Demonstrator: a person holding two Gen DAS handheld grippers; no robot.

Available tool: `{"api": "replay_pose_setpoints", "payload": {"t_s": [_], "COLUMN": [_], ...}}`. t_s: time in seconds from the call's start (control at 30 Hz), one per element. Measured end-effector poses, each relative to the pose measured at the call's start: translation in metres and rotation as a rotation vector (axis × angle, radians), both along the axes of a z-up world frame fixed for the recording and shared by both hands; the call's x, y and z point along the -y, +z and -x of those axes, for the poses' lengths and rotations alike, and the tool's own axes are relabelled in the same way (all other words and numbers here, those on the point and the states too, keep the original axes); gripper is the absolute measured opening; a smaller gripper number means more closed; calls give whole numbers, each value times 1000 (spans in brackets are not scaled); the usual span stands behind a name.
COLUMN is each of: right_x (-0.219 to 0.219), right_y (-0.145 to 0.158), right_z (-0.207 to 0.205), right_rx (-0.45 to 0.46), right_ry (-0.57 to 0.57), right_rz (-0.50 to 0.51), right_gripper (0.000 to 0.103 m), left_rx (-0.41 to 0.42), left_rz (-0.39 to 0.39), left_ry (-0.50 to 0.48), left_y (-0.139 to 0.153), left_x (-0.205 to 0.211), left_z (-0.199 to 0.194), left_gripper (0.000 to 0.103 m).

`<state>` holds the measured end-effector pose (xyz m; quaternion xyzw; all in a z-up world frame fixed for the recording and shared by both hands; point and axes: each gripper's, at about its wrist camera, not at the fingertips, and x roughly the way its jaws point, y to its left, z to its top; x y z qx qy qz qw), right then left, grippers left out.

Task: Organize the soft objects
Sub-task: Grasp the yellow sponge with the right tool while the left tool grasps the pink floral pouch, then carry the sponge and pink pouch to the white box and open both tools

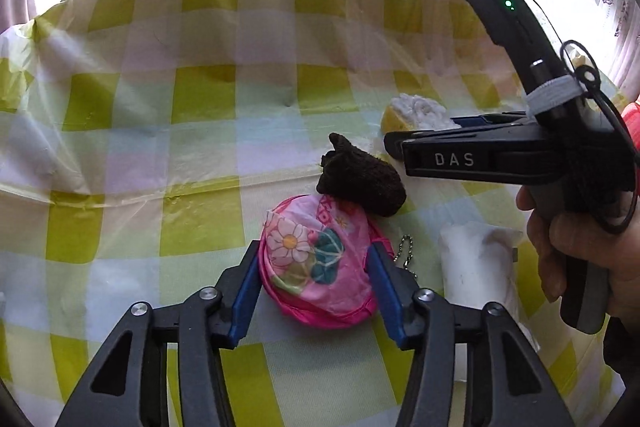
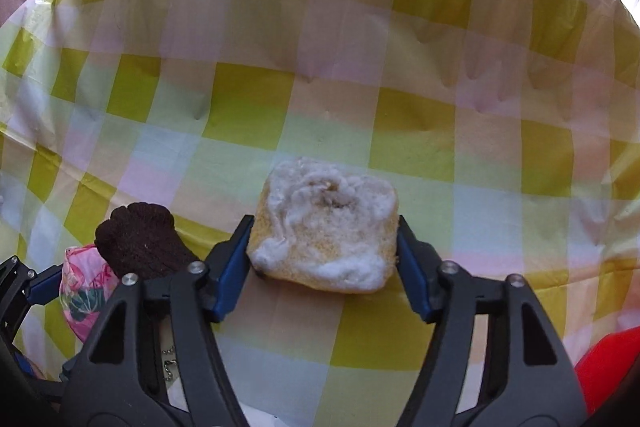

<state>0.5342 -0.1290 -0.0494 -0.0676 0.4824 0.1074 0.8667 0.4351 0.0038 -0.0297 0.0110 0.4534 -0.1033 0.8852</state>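
Note:
A pink flowered fabric pouch point(image 1: 318, 263) lies on the checked tablecloth between the fingers of my left gripper point(image 1: 314, 267), whose blue pads touch both its sides. A dark brown knitted glove point(image 1: 360, 179) lies just beyond the pouch, touching it. My right gripper point(image 2: 324, 247) has its pads against both sides of a yellow sponge with white fluff point(image 2: 326, 227). In the left wrist view the right gripper point(image 1: 424, 139) reaches in from the right over the sponge point(image 1: 412, 113). The glove point(image 2: 140, 243) and pouch point(image 2: 86, 291) show left in the right wrist view.
The yellow, white and pink checked plastic tablecloth point(image 1: 200, 95) covers the table. A white soft roll point(image 1: 476, 263) lies right of the pouch, with a small ball chain point(image 1: 404, 247) between them. Something red point(image 2: 608, 363) sits at the right edge. A bright window lies beyond the table.

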Motion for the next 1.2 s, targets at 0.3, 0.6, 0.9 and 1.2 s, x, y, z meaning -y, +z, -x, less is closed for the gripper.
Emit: {"api": "replay_pose_setpoints", "payload": {"t_s": [0.3, 0.6, 0.9, 1.2], "right_x": [32, 75, 109, 125], "right_y": [7, 29, 38, 36], "right_z": [58, 154, 258, 340], "right_rx": [51, 97, 72, 33], "right_ry": [-21, -83, -146, -159], "right_rz": [29, 22, -19, -37], "right_gripper": [63, 63, 63, 63], "left_rx": [-22, -40, -65, -55], "left_rz": [31, 8, -60, -102], "left_ry": [16, 91, 180, 215], "left_y": [0, 5, 9, 23], "left_x": [-12, -32, -44, -38], "left_z": [36, 109, 209, 278], "left_gripper": [42, 39, 38, 29]}}
